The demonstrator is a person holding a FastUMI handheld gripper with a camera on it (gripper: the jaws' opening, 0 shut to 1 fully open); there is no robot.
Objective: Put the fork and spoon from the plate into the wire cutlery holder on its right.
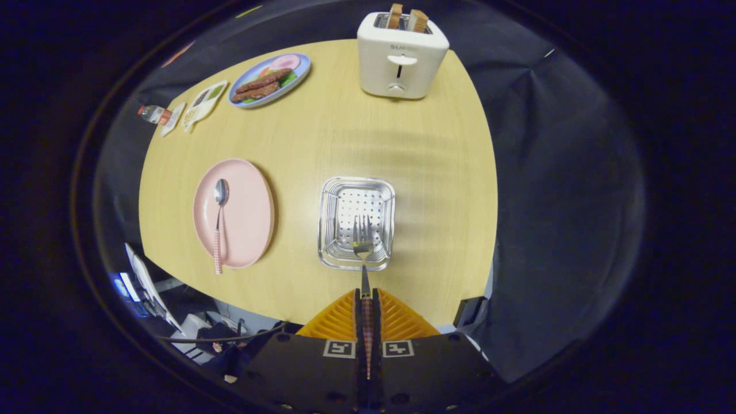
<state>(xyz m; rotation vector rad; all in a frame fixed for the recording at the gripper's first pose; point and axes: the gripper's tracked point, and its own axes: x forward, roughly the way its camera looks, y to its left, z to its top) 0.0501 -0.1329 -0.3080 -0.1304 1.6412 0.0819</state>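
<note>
Fingers (367, 299) clamped on fork (362, 238), over holder (357, 223)

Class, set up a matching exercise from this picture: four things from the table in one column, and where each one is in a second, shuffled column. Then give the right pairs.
Things
1. fork
2. spoon
3. bread slices
4. sausages

Places
A. on the blue plate at the far side of the table
B. standing in the toaster
C. gripped between the tool's fingers, prongs over the wire holder
D. lying on the pink plate

Pairs: 1-C, 2-D, 3-B, 4-A
</note>
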